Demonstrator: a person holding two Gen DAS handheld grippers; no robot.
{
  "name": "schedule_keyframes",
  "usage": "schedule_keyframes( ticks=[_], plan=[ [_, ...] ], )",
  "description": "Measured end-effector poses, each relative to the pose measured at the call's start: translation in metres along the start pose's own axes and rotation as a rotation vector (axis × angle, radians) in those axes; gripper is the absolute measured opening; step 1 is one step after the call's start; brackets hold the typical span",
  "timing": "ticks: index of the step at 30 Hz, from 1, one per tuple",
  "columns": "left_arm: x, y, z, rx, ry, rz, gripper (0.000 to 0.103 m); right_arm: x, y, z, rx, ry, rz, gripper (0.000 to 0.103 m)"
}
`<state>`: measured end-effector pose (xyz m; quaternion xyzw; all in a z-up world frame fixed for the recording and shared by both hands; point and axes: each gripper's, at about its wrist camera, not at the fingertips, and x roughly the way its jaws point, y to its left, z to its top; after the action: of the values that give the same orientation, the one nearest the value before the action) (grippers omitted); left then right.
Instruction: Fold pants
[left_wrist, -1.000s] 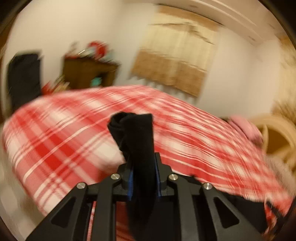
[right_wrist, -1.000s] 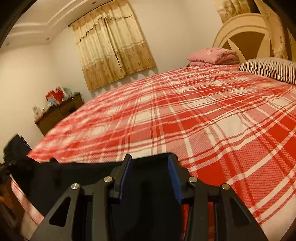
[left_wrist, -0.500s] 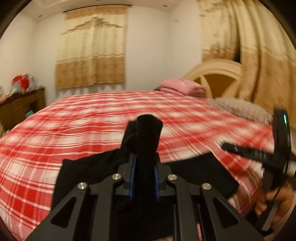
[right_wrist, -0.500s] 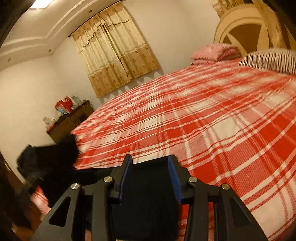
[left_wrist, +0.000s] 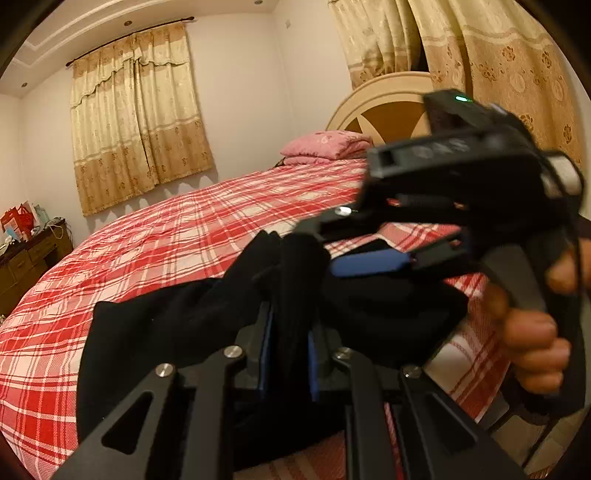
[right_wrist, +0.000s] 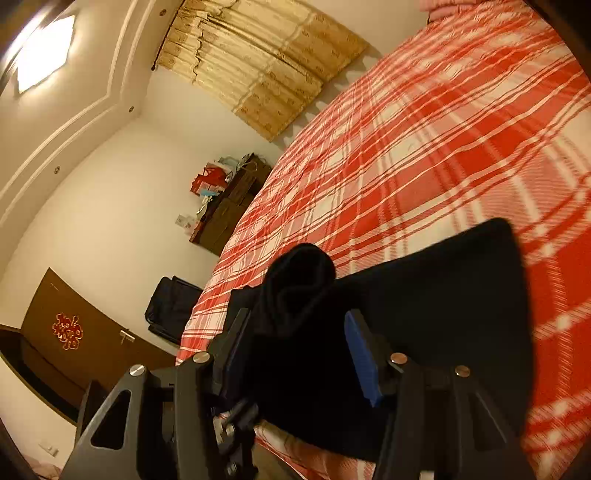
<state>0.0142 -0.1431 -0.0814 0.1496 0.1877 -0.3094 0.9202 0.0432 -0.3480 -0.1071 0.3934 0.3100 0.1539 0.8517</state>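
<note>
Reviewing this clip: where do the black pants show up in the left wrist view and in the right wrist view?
Left wrist: black pants fill the lower centre, a bunch pinched in the left gripper, on the plaid bed.
Right wrist: pants lie lower centre to right, a fold between the opening right gripper.
Shared landmark: wooden dresser.

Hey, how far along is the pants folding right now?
Done: the black pants lie partly on the red plaid bedspread, one end doubled toward the other. In hand: the left gripper is shut on a bunched end; the right gripper is opening, with fabric between its jaws. Left: lay that end down, flatten it and fold once more, probably.
</note>
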Motion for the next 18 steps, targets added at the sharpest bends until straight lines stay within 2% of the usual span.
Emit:
schedule_keyframes(
  ticks=[2,5,9,10,12,14,18],
  plan=[
    [0.002,-0.007,-0.002,0.020,0.000,0.006,0.017,0.010,0.001,0.004,0.006,0.037,0.020,0.054],
    [0.001,-0.015,-0.005,0.054,-0.001,0.011,0.017,0.022,0.007,0.007,-0.015,0.080,-0.002,0.054],
    [0.002,-0.025,-0.010,0.105,0.007,0.020,0.017,0.028,0.009,0.009,-0.030,0.099,-0.006,0.055],
    [0.001,-0.027,-0.012,0.112,0.010,0.022,0.017,0.029,0.008,0.010,-0.039,0.100,-0.015,0.055],
    [0.001,-0.031,-0.012,0.125,0.012,0.021,0.017,0.032,0.012,0.005,-0.117,0.114,-0.093,0.054],
    [0.002,-0.032,-0.012,0.137,0.018,0.022,0.017,0.034,0.019,-0.003,-0.200,0.132,-0.136,0.027],
    [-0.001,-0.040,-0.009,0.162,0.013,0.015,0.017,0.023,0.026,-0.002,-0.256,0.107,-0.167,0.022]
  ],
)
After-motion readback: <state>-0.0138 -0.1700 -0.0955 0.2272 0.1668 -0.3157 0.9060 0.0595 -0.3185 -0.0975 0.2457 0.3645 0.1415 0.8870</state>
